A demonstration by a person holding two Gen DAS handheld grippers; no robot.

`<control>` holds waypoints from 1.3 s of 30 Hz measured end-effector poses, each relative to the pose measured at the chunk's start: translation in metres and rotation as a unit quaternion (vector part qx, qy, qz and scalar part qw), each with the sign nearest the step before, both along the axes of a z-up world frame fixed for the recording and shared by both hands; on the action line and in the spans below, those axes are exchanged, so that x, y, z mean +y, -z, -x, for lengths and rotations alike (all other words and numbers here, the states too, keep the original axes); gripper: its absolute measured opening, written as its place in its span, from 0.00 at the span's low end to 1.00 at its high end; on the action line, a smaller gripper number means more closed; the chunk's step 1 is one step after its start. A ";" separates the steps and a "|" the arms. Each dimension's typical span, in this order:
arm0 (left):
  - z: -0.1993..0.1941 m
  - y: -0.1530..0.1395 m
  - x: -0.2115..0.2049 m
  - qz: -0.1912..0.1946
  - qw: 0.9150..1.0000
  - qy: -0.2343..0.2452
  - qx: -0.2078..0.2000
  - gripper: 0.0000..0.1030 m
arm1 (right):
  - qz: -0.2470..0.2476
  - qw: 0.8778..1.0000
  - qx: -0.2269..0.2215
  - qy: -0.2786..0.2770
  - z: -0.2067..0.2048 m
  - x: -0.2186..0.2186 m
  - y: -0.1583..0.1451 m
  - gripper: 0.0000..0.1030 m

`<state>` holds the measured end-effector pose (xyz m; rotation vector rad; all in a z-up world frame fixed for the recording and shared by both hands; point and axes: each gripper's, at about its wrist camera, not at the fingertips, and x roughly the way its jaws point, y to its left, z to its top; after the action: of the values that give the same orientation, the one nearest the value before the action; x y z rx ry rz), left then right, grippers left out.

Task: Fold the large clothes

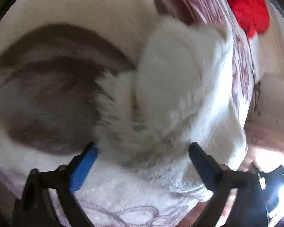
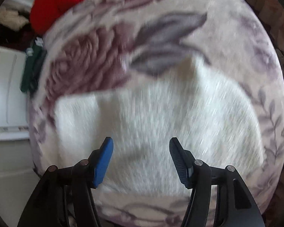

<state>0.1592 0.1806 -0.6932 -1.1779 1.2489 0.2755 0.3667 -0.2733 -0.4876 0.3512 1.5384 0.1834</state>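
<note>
Floral fleece blanket [image 2: 96, 60] covers the whole work surface, cream ground with mauve roses and grey leaves.

Right gripper [image 2: 141, 152]: jaws spread wide, nothing between them, hovering over the white fluffy garment [image 2: 157, 117]. Garment lies near-centre on the blanket, roughly rectangular, with one raised fold or peak at its far edge. Heavy motion blur; texture detail unreliable.

Left gripper [image 1: 142, 151]: jaws also spread, released. Fluffy pile sits just at the fingertips [image 1: 89, 155], between the two; cannot tell whether the pads touch it. From this side the white fluffy garment [image 1: 176, 79] shows a doubled-over flap, so folding looks partly under way.

Judgement on the step: a fresh grasp on an edge or corner seems due. Best to close on a single clean layer at the hem, both grippers level, then carry the fold across low so the thick pile does not bunch or drag the blanket with it.

View differences: the right wrist view gives the garment's full outline, a dark green object [image 2: 33, 68] at the blanket's left edge, and white furniture [image 2: 7, 87] beyond. The left wrist view alone shows the layered flap. Red cloth [image 2: 62, 0] lies at the far edge in both views.
</note>
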 end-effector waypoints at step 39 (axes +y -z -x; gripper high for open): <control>-0.115 -0.028 0.101 0.034 0.967 0.217 -0.133 0.65 | -0.037 0.997 0.045 0.046 -0.002 -0.002 0.023 0.63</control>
<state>0.2746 0.2818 -0.6649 -0.9328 1.2473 -0.2456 0.3686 -0.2754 -0.5110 0.4932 1.6037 0.1535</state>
